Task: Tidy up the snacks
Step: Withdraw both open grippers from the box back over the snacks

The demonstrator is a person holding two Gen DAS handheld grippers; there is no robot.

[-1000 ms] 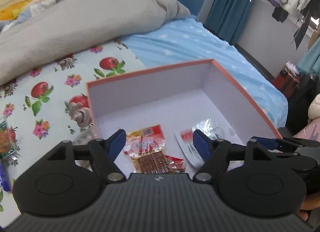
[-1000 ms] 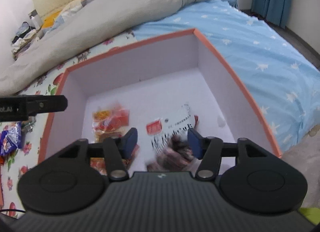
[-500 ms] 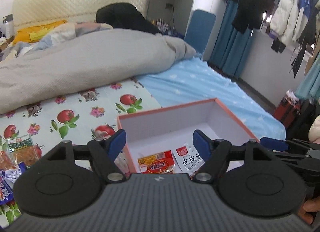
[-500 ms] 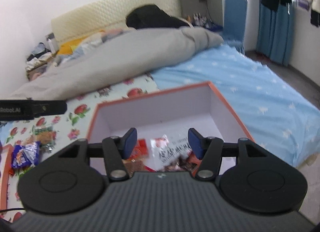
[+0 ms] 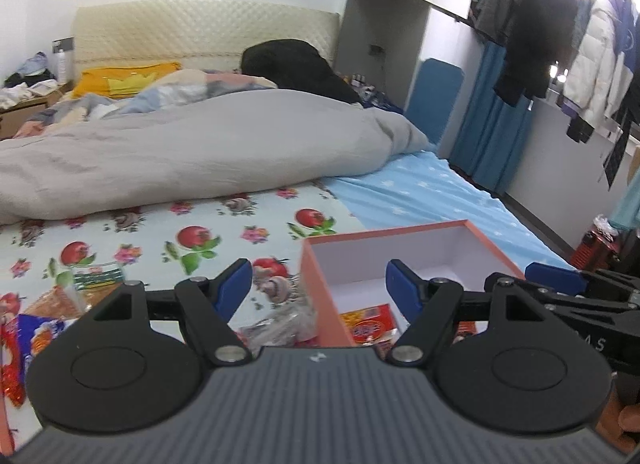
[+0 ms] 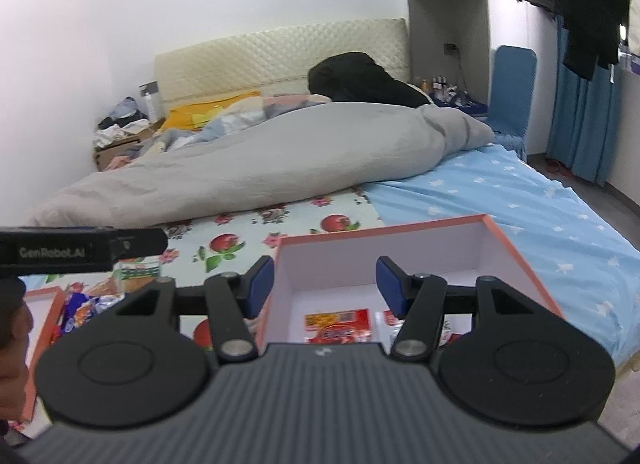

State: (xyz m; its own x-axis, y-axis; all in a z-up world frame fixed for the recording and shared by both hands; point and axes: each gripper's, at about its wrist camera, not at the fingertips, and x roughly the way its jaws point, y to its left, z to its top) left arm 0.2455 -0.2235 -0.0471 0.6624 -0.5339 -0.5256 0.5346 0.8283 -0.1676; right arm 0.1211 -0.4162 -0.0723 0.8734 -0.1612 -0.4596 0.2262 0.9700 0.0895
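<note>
While held above the box point(image 6: 516, 248), both tools wide, empty.

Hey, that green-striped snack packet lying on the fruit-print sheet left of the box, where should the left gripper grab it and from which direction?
The green-striped packet lies flat on the fruit-print sheet, so probably come down from above with the open left gripper and pinch across its narrow width near one sealed end. Its near edge seems to border the orange packet, so the far edge looks freer.

I am holding my left gripper point(image 5: 319, 279) and my right gripper point(image 6: 325, 284) level, both spread wide, gripping nothing.
</note>
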